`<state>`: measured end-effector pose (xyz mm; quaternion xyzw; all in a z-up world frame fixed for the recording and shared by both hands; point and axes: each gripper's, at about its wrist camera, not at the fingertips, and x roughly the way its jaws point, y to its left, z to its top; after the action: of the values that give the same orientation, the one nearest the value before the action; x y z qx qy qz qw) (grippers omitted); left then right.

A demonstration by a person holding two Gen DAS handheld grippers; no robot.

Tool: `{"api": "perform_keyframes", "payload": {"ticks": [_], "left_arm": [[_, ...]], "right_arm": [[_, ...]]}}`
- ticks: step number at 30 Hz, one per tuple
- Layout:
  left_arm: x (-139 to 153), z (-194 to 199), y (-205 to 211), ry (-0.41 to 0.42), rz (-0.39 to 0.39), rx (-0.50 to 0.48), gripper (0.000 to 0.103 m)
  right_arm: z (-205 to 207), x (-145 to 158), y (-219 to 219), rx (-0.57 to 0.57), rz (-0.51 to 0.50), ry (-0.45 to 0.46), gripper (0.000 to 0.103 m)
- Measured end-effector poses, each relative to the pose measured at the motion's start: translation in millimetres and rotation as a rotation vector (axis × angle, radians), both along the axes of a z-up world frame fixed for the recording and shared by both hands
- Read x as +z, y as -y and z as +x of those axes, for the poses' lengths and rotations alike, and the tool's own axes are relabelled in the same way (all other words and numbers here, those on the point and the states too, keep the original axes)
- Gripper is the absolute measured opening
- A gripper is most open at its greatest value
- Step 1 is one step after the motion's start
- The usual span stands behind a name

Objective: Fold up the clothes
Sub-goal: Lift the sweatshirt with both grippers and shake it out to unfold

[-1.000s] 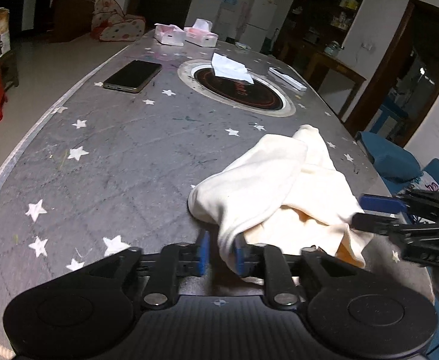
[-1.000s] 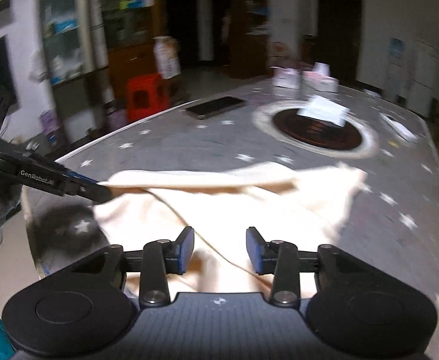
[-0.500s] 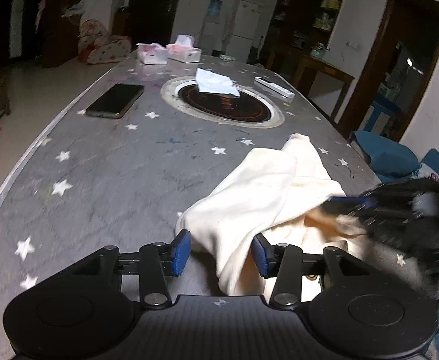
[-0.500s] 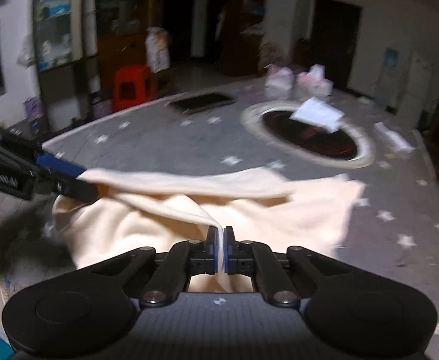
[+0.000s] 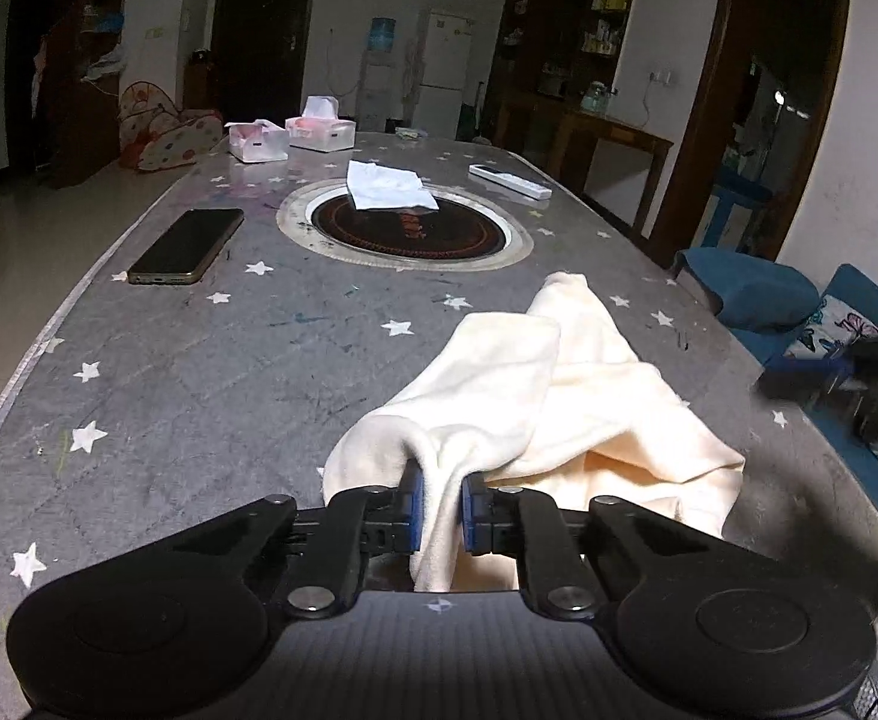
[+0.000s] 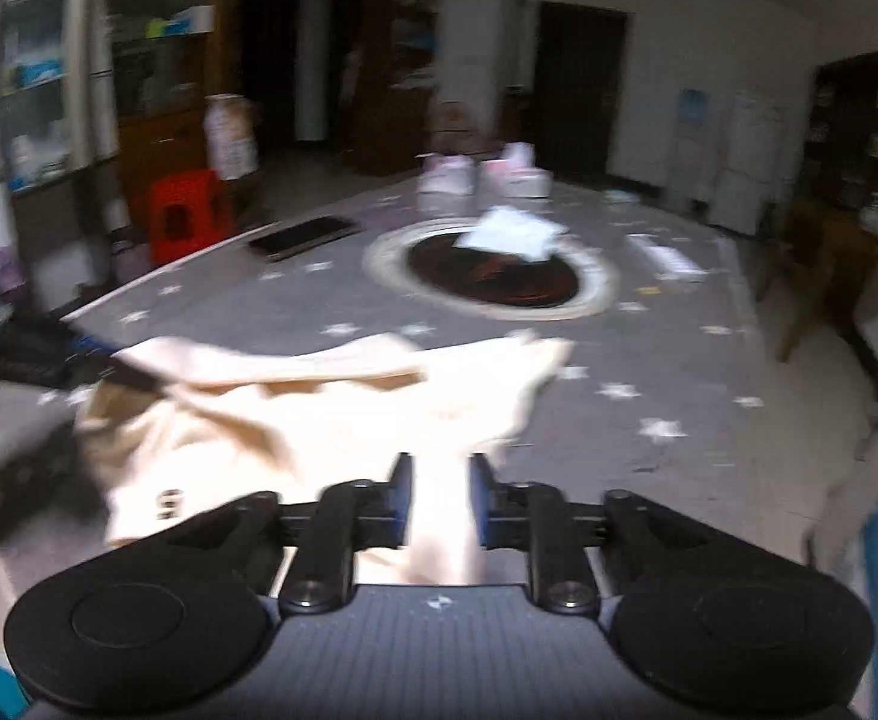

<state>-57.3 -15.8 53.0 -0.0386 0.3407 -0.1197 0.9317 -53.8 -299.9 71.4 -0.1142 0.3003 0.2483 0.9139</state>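
A cream garment point(image 5: 559, 396) lies bunched on the near end of a grey star-patterned table point(image 5: 199, 372). My left gripper point(image 5: 439, 507) is shut on a fold of the garment at its near left edge. My right gripper point(image 6: 442, 504) is shut on another fold of the same garment point(image 6: 319, 408); that view is blurred. The right gripper shows blurred at the far right of the left wrist view point(image 5: 859, 384). The left gripper shows at the far left of the right wrist view point(image 6: 49, 354), holding the cloth's corner.
A phone point(image 5: 190, 246) lies at the left. A round inset hotplate point(image 5: 403, 228) with a white tissue point(image 5: 388, 186) sits mid-table. Tissue boxes point(image 5: 292, 135) and a white remote point(image 5: 508, 181) lie farther back. A blue sofa point(image 5: 799, 300) stands to the right.
My left gripper was shut, opened, then shut again on a fold of the garment. My right gripper shut on the cloth and pulled away to the right, stretching the garment between both.
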Motion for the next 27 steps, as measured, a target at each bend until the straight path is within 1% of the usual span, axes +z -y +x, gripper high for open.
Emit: {"api": "perform_keyframes", "payload": {"ticks": [3,4,5,8,9,10,11,12,13,14,15,16,21,27], "left_arm": [[5,-2,-3,0.006,0.001,0.016,0.013],[7,-3,-5,0.01,0.001,0.022,0.013],[9,-4,-7,0.015,-0.001,0.028,0.013],[13,-6,-12,0.025,-0.008,0.039,0.013],[14,-6,-13,0.026,-0.01,0.041,0.013],[15,-7,-13,0.028,-0.013,0.041,0.013],[15,-8,-14,0.03,-0.016,0.041,0.013],[16,-9,-15,0.031,-0.02,0.041,0.013],[16,-10,-15,0.033,-0.023,0.041,0.013],[17,-12,-17,0.036,-0.028,0.042,0.013],[18,-13,-18,0.039,-0.033,0.042,0.013],[20,-13,-19,0.043,-0.038,0.042,0.013],[33,-7,-23,0.073,-0.055,0.049,0.012],[61,29,-25,0.12,-0.053,0.064,0.011]], "right_arm": [[3,-16,-29,0.086,0.006,-0.034,0.031],[4,-21,-39,0.114,0.007,-0.045,0.036],[5,-25,-48,0.134,0.001,-0.048,0.04],[9,-36,-74,0.182,-0.022,-0.052,0.04],[11,-38,-78,0.182,-0.027,-0.051,0.039],[14,-42,-81,0.171,-0.036,-0.048,0.037],[17,-45,-84,0.161,-0.043,-0.044,0.034],[20,-46,-84,0.147,-0.039,-0.04,0.027],[22,-46,-81,0.124,-0.033,-0.032,0.011],[25,-45,-78,0.103,-0.026,-0.028,0.007],[25,-42,-74,0.087,-0.017,-0.02,0.007],[26,-37,-66,0.061,-0.004,-0.002,0.003],[28,-1,-29,-0.041,-0.014,0.114,0.001],[54,53,12,-0.184,-0.064,0.262,0.001]]}}
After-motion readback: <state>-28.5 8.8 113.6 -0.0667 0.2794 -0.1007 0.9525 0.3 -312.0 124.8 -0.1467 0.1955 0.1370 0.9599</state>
